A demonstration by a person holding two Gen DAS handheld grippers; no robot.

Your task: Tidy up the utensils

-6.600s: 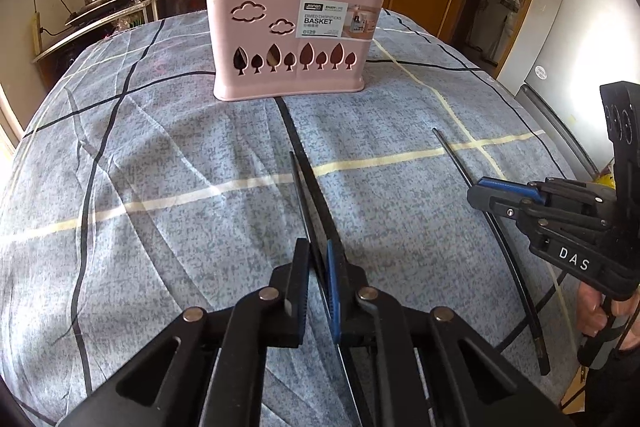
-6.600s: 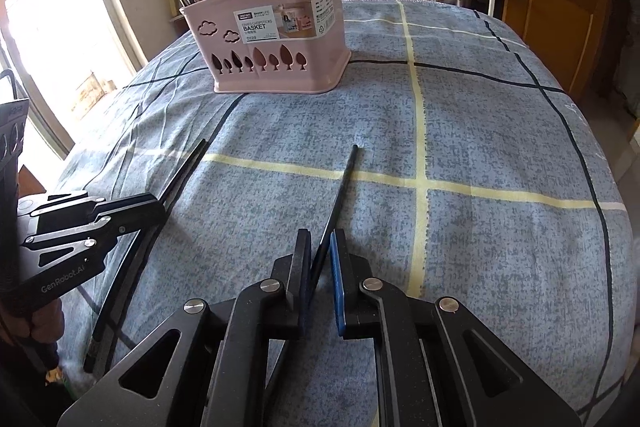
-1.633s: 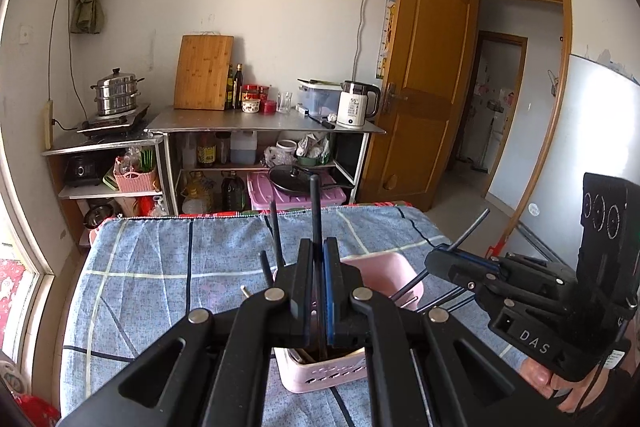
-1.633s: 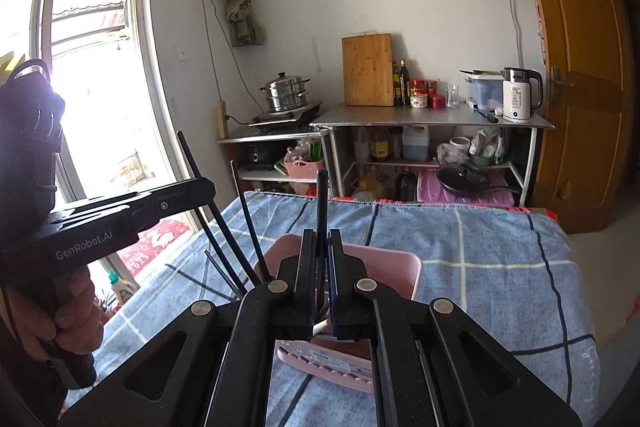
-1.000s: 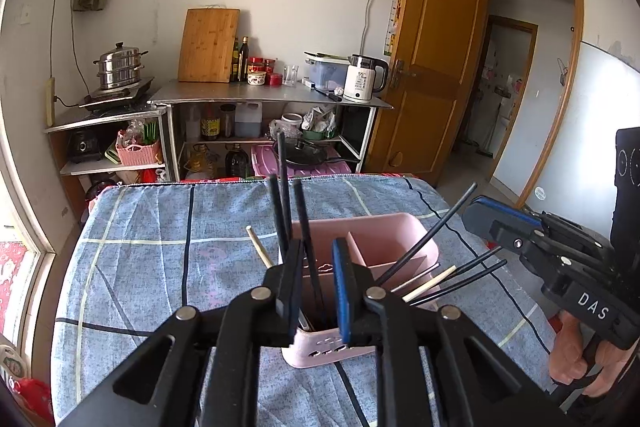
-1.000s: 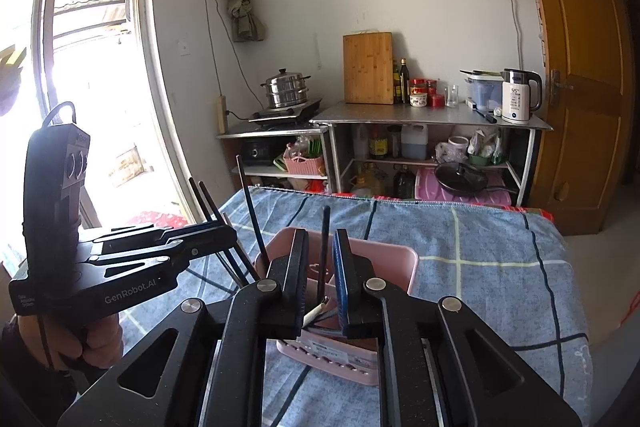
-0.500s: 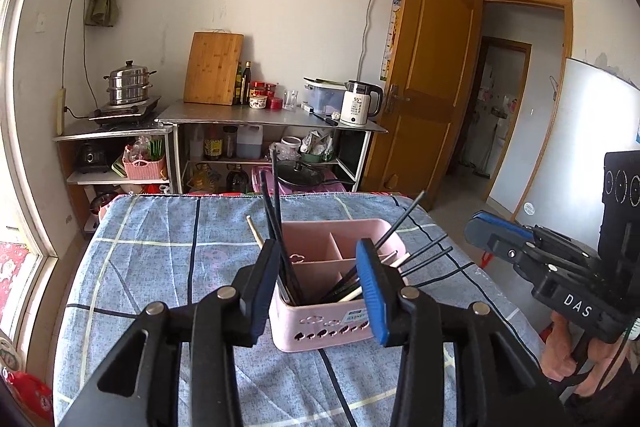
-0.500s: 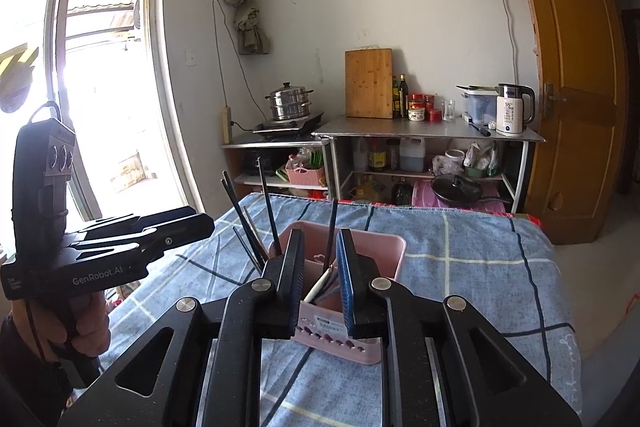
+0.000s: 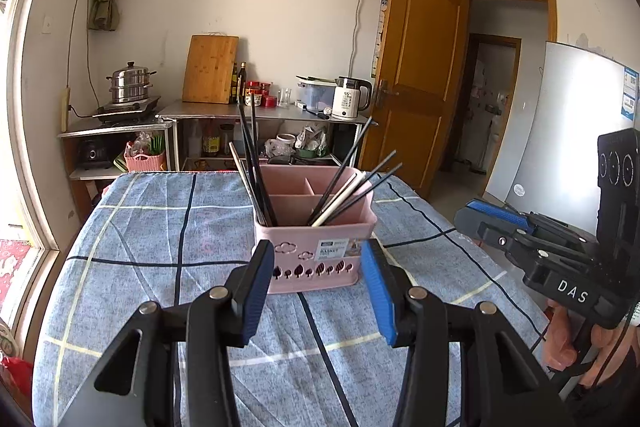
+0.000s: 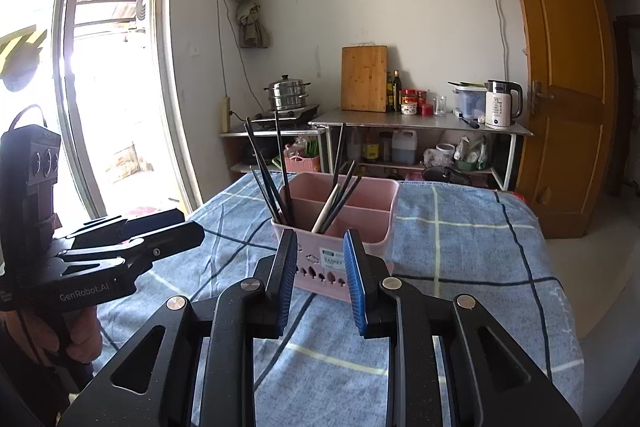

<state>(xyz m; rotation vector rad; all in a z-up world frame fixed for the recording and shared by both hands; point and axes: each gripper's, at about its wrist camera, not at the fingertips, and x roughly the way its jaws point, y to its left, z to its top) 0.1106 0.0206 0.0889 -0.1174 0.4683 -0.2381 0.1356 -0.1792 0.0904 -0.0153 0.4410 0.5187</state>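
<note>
Change: both grippers, which pinched black chopsticks moments ago, are now empty, so that pair looks delivered.
Left gripper (image 9: pixel 318 273): nearer than the basket, jaws opening, nothing between them.
Pink plastic basket (image 9: pixel 316 251): on the blue checked tablecloth (image 9: pixel 160 239); dark and pale chopsticks (image 9: pixel 256 167) stand inside.
Right gripper (image 10: pixel 320 277): nearer than the basket, jaws opening, narrower gap, touching nothing.

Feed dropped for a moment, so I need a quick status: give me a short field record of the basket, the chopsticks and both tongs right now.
basket: pink basket upright on the blue checked tablecloth
chopsticks: two bunches of chopsticks standing in the basket's near compartments, leaning outward
left tongs: left tongs opening, nothing between them, short of the basket
right tongs: right tongs opening, nothing between them
loose on cloth: none visible
</note>
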